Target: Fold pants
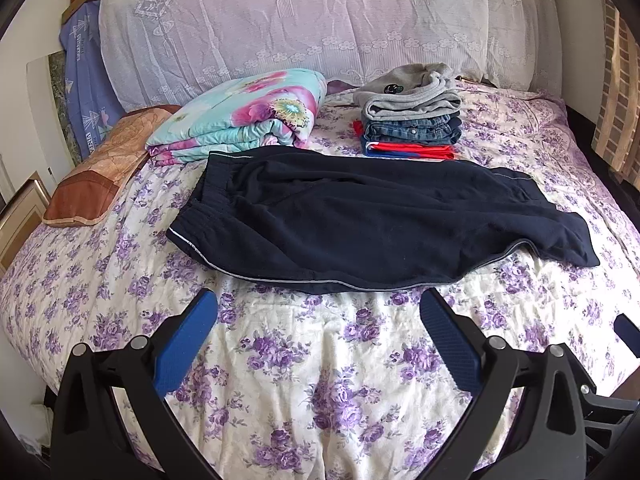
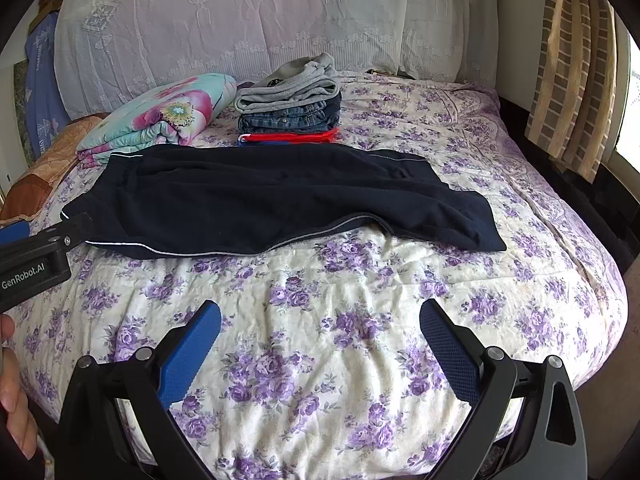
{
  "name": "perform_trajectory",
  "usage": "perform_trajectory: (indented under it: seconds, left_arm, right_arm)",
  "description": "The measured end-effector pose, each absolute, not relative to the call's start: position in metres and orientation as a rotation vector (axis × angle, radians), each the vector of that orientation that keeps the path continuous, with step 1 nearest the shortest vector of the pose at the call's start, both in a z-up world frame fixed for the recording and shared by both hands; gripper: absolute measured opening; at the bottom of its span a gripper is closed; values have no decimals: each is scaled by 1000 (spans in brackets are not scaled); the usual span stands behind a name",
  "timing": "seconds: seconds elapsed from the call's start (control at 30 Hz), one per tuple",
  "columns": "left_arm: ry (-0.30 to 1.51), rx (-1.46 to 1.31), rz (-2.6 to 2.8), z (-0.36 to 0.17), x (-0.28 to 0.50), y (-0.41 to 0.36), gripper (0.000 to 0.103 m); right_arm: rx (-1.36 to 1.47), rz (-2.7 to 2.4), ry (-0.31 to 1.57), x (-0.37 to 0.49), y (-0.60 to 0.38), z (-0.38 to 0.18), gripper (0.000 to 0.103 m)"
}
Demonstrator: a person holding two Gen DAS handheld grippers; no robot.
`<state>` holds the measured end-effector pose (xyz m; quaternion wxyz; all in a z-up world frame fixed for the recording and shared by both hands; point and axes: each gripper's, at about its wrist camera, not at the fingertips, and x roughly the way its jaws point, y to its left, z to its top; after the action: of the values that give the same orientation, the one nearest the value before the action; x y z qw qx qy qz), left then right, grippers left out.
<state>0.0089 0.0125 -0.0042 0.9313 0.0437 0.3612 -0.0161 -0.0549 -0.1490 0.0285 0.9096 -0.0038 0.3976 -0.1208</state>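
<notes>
Dark navy pants (image 1: 360, 216) with a thin grey side stripe lie flat across the bed, folded lengthwise, waistband at the left and leg ends at the right. They also show in the right wrist view (image 2: 272, 196). My left gripper (image 1: 318, 304) is open and empty, hovering just short of the pants' near edge. My right gripper (image 2: 320, 314) is open and empty, above the bedspread in front of the pants. The left gripper's body (image 2: 36, 252) shows at the left edge of the right wrist view.
A floral purple bedspread (image 1: 320, 380) covers the bed. Behind the pants sit a folded flowered quilt (image 1: 248, 112) and a stack of folded clothes (image 1: 412, 112). A brown pillow (image 1: 100, 176) lies at the left. A lace-covered headboard (image 1: 320, 20) stands behind. A curtain (image 2: 572, 68) hangs at the right.
</notes>
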Motion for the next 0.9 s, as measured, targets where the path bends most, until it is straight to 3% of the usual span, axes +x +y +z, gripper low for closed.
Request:
perform_trajectory:
  seconds: [0.9]
  left_arm:
    - [744,85,-37,-4,11,17,99]
  right_arm:
    - [-12,-229,814,-56,-143,29,100]
